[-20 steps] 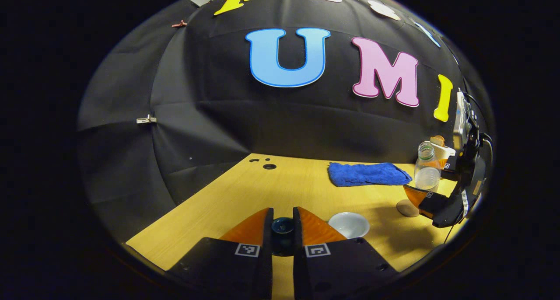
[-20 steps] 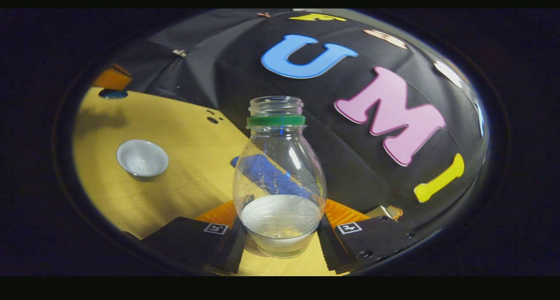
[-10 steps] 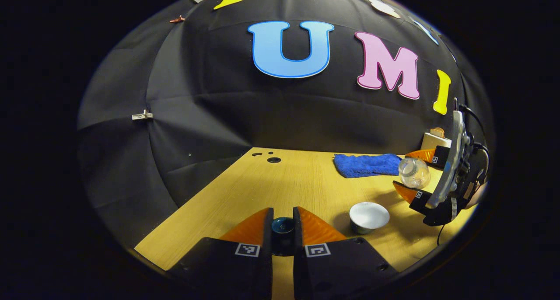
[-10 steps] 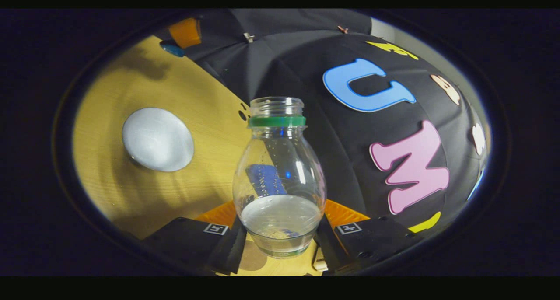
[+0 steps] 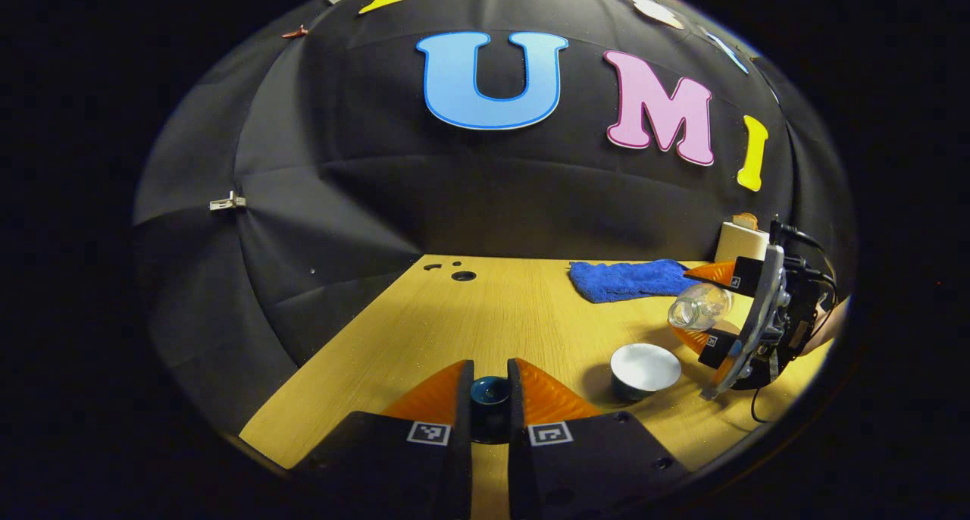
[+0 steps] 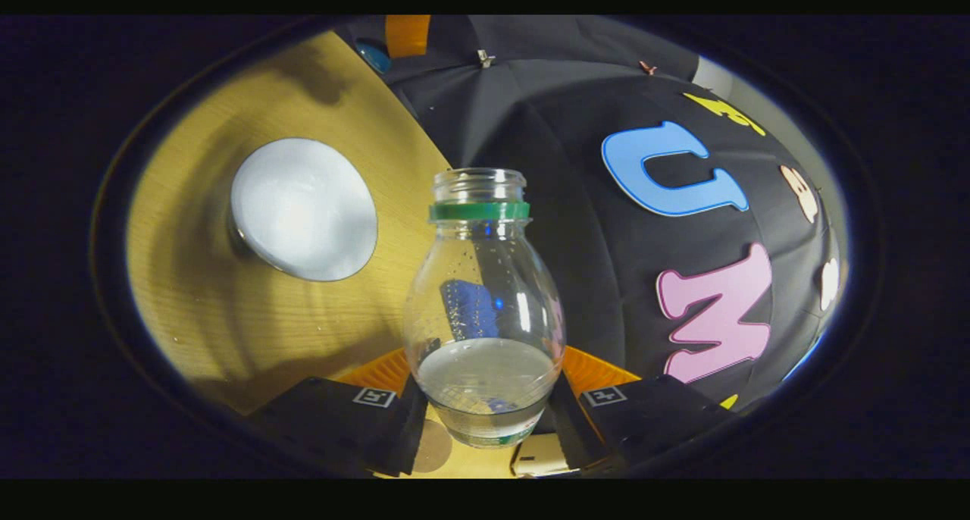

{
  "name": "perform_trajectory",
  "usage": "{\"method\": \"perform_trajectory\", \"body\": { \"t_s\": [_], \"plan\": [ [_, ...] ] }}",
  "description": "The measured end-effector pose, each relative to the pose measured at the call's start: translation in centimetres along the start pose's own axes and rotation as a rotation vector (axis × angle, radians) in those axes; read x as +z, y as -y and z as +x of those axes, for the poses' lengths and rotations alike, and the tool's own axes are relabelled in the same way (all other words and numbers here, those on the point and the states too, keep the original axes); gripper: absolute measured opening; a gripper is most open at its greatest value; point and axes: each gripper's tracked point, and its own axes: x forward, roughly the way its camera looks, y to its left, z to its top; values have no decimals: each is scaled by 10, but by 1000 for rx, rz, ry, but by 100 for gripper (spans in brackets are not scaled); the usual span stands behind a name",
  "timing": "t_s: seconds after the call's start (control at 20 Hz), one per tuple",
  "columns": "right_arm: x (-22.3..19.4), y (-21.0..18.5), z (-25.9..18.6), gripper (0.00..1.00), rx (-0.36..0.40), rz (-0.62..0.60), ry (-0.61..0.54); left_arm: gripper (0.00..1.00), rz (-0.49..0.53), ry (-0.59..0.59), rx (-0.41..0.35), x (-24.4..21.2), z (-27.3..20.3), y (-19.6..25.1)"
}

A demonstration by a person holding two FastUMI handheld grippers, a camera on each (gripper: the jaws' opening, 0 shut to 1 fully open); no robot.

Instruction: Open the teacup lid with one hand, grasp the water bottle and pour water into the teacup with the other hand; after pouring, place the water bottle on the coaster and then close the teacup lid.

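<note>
Wood in a light yellow shade makes the top of the desk (image 5: 500, 308), and black cloth hangs as the wall behind it and to the side. Near the back of the desk there are a few small dark holes (image 5: 462, 275). A blue towel (image 5: 625, 279) lies bunched up by the back wall, and a pale box (image 5: 741, 241) stands just past it in the corner.

The teacup (image 5: 645, 368) sits on the desk with no lid on, white inside. The left tongs (image 5: 489, 391) are low over the desk and squeeze the dark blue lid (image 5: 489, 393) between both fingers, to the left of the cup.

The right tongs (image 6: 485, 399) hold the water bottle (image 6: 485, 315) by its round belly, one finger pressed on each side. The bottle is clear, has a green ring at the neck, no cap, and a little water in it. In the left gripper view the bottle (image 5: 699, 308) is tipped over sideways in the air, its mouth pointing toward the cup, just above and to the right of it. A round brown coaster (image 6: 432, 446) peeks out on the desk under the bottle.
</note>
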Motion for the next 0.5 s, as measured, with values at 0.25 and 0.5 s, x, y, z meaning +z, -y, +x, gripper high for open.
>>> {"method": "perform_trajectory", "body": {
  "t_s": [0.25, 0.5],
  "plan": [
    [3, -2, 2, 74, -20, -116, 34, 23, -10, -8, -12, -5, 0, -1],
    [1, -5, 4, 74, -27, -174, 34, 24, 23, -11, -1, -5, 0, -9]
  ]
}}
